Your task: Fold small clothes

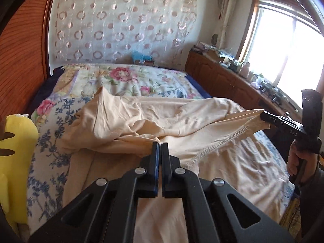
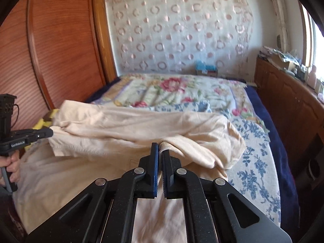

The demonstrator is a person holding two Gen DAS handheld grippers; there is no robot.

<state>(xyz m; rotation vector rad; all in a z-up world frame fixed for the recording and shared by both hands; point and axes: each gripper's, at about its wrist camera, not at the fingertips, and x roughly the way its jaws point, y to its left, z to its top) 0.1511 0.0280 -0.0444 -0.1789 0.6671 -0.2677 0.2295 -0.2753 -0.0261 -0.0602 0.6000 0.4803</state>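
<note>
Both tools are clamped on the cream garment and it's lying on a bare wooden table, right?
Not a table: the garment lies on a floral bedspread, as the left wrist view shows. The rest holds: the left tool and the right tool are both clamped on it.

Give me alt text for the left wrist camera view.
The left gripper is shut on a cream garment lying rumpled on a floral bed. At right, the right gripper pinches the garment's stitched hem and pulls it taut.
</note>
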